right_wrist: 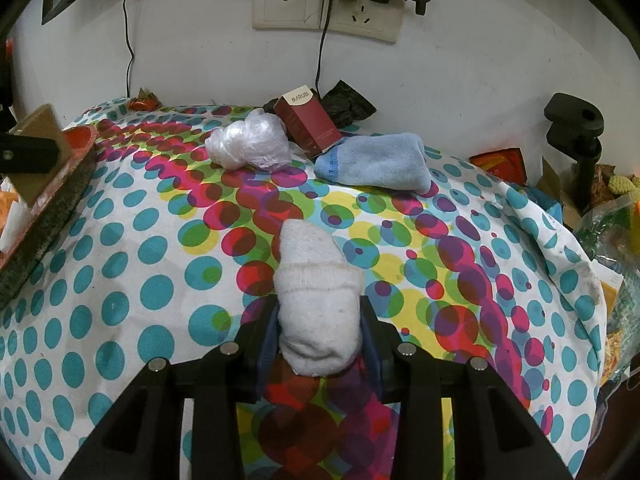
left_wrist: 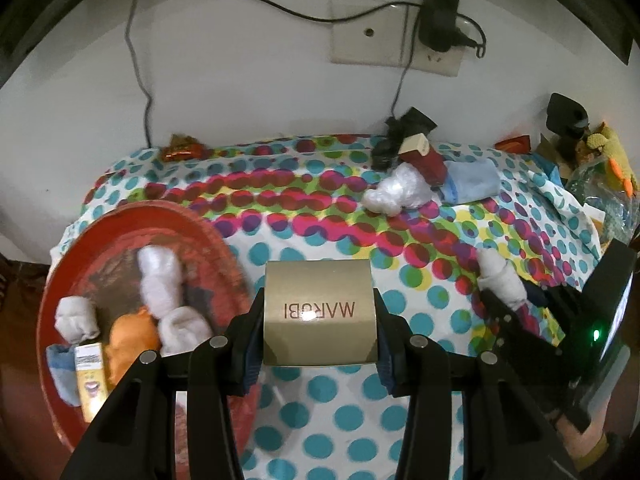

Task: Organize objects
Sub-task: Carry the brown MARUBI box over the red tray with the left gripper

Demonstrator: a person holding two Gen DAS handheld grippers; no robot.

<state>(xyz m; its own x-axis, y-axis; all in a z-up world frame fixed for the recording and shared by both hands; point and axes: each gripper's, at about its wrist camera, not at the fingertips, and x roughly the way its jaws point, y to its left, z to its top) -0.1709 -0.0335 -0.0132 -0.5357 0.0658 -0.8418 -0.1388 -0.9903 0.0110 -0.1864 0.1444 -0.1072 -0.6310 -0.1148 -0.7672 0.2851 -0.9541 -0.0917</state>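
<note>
On the left, the red tray [left_wrist: 132, 224] already carried several rolled socks and a small box. Your left hand-held gripper [left_wrist: 320, 334] was closed on the gold box [left_wrist: 320, 312], which hung above the bench [left_wrist: 320, 432] just beside the tray's rim. I think you should bring it fully over the tray before you release it, and set it in a free place, so it does not tip the socks. Your right hand-held gripper [right_wrist: 320, 338] was closed on a white rolled sock [right_wrist: 316, 300], low over the dotted cloth [right_wrist: 120, 280]. Farther back lay a plastic bag [right_wrist: 250, 144], a red box [right_wrist: 306, 122] and a blue sock [right_wrist: 376, 162].
</note>
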